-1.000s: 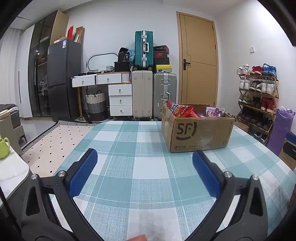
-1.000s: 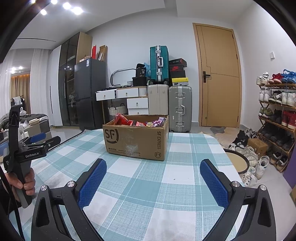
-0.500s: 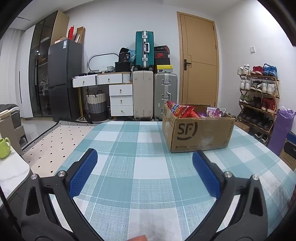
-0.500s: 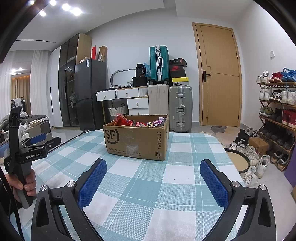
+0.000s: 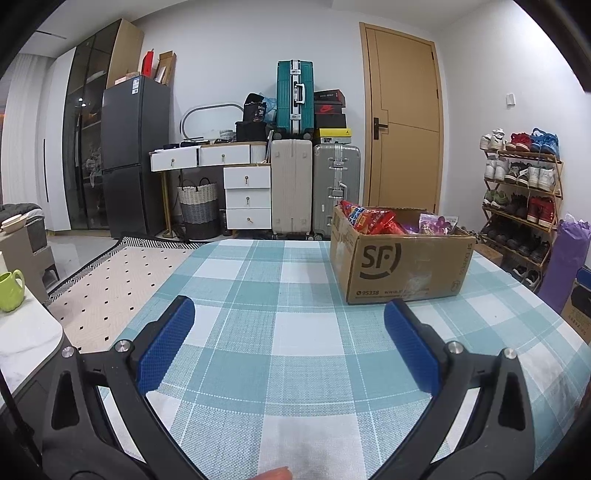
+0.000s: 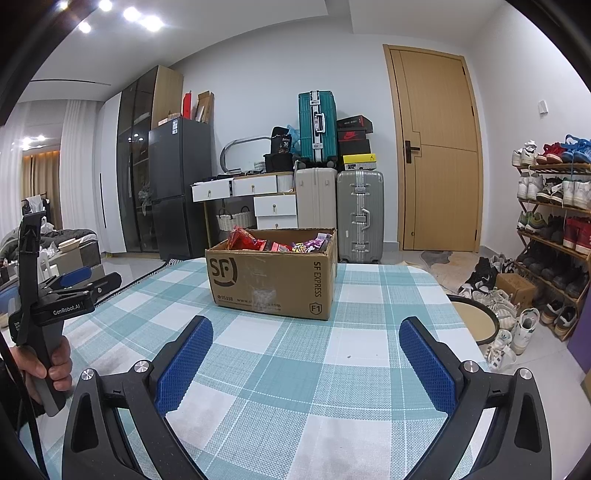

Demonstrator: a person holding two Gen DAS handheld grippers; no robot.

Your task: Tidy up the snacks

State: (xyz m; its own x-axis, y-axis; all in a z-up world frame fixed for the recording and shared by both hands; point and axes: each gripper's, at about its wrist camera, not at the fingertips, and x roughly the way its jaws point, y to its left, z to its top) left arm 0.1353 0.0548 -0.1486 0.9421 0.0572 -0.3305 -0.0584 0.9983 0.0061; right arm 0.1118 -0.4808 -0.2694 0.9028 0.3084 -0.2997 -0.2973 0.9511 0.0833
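Snacks (image 6: 275, 243) sit piled in the cardboard box (image 6: 273, 280) on the checked table (image 6: 295, 369), some packets poking above the box rim. Left hand-held gripper (image 5: 288, 347) and right hand-held gripper (image 6: 304, 363) both hang short of the box, jaws spread wide, holding nothing. Risks, as I judge it: slick crinkly packets slipping from a pinch, or a reach-in shoving the light box across the cloth.

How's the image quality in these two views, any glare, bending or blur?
Left wrist view: fisheye bends the door, corners vignette black, cardboard box sharp. Right wrist view: ceiling spotlights flare white, the door bows too, box lettering stays readable, no motion blur.
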